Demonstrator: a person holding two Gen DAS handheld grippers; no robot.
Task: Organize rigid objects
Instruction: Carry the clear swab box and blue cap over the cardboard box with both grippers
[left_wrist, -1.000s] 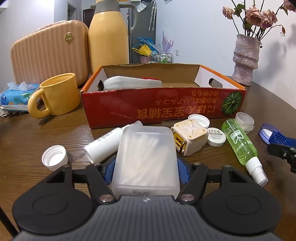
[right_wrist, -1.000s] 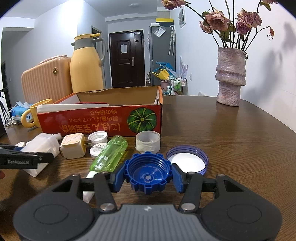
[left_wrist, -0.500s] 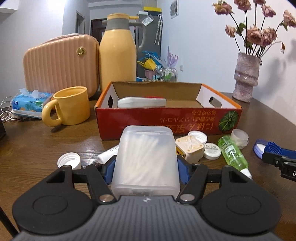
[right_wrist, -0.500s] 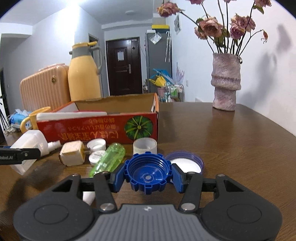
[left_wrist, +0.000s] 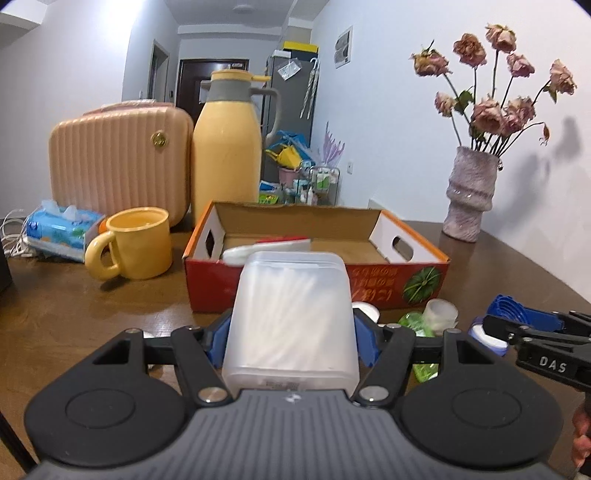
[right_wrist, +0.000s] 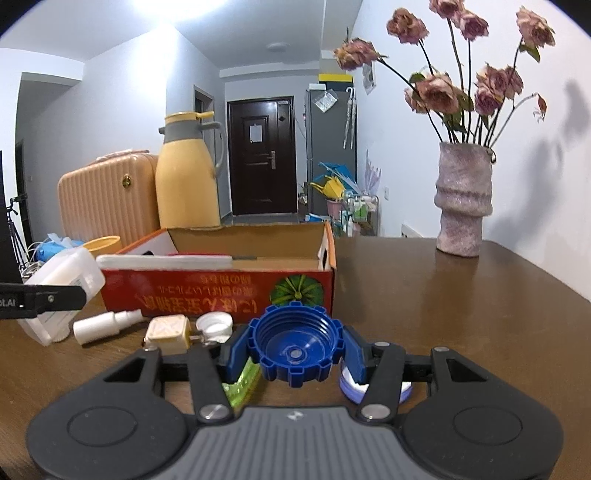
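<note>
Left claw (left_wrist: 291, 332) clamped on translucent cotton-swab box (left_wrist: 291, 314), held above counter (left_wrist: 92, 314), in front of red cardboard box (left_wrist: 388, 284). Right claw (right_wrist: 295, 345) clamped on blue screw cap (right_wrist: 295, 341), also in front of red cardboard box. White flat case (right_wrist: 166, 261) lies inside red cardboard box; charger plug (right_wrist: 168, 332) on counter before it.

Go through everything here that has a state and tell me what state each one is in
left gripper: shut on translucent box
right gripper: shut on blue cap
cardboard box: open-topped, white item inside
yellow mug: upright
spray bottle: lying down
vase: upright, holding dried flowers
</note>
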